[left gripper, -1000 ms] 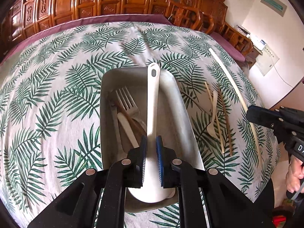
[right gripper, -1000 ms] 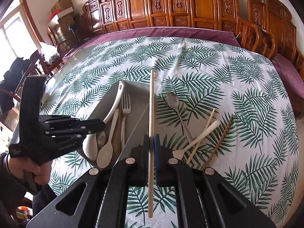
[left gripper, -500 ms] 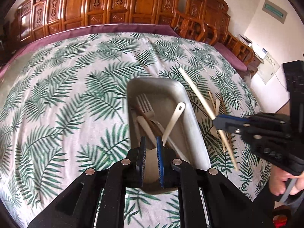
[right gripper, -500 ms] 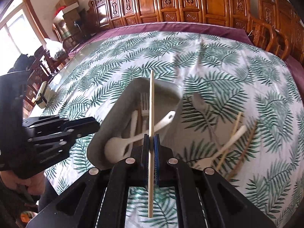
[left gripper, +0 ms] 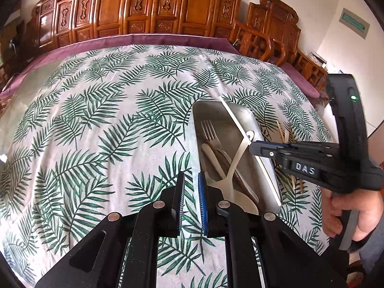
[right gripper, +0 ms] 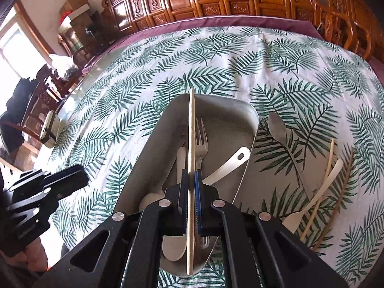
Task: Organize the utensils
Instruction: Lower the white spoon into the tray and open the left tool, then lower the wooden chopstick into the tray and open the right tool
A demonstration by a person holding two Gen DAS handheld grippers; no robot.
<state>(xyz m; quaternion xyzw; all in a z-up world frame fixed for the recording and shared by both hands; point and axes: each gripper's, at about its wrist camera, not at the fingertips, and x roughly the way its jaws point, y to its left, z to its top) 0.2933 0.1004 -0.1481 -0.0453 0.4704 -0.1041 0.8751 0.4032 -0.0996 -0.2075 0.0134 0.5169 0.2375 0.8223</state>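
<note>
Two grippers over the leaf-print tablecloth [left gripper: 96,120]. Right gripper [right gripper: 191,187] clamps a pale chopstick [right gripper: 191,129] above the metal tray [right gripper: 223,110], which holds a fork [right gripper: 201,134] and a white ladle [right gripper: 228,163]. Left gripper [left gripper: 191,192] is nearly closed on nothing beside the tray's left wall. Loose utensils [right gripper: 319,192] lie off the tray's right side.

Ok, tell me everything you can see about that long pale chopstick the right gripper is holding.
The chopstick is a long, straight, pale stick, wood or bamboo by its look. The right gripper is shut on it around mid-length, so both ends stick out. It hangs over the metal tray, running lengthwise above the fork, far tip near the tray's far rim. Whether it touches anything below cannot be told.
</note>
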